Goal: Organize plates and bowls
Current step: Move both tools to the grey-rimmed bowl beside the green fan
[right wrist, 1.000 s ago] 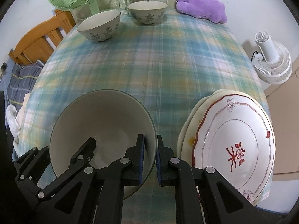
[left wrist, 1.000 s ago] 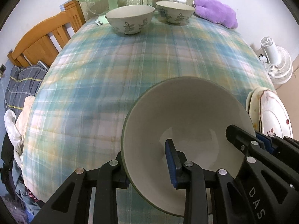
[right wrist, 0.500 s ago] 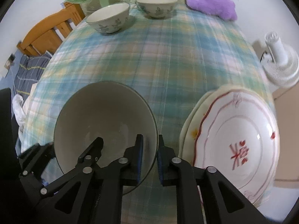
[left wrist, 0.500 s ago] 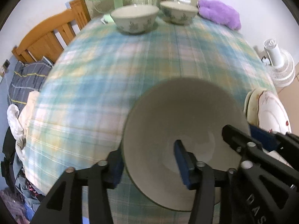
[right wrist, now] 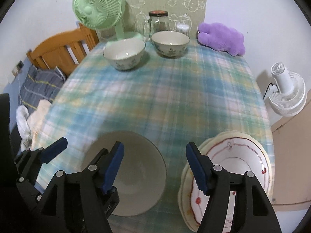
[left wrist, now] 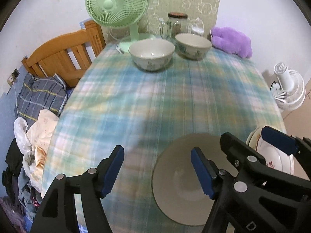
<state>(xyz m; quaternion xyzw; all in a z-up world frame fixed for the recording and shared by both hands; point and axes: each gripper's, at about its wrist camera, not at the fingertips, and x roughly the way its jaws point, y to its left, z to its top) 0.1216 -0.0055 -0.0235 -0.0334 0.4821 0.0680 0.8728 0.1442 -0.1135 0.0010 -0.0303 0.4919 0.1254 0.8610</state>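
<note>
The large plain bowl [left wrist: 181, 182] sits on the plaid tablecloth [left wrist: 155, 101] just below my two grippers, at the near edge of the table, and neither gripper has hold of it. My left gripper [left wrist: 158, 169] hangs over the bowl's left side with its jaws opening; the right finger is over the bowl's inside, the left finger is over bare cloth, and neither blue pad presses on the rim. My right gripper [right wrist: 153, 168] hangs over the bowl's right side, its jaws opening too, one finger above the bowl and the other above the stack of plates [right wrist: 243, 167] just to the right of the bowl; nothing is gripped. Well ahead of both grippers, at the far end of the table, stand two smaller bowls with leaf patterns [left wrist: 151, 55], side by side. Behind them are a green fan [left wrist: 116, 3], a glass jar [left wrist: 176, 24] and a purple plush toy [left wrist: 231, 41].
</note>
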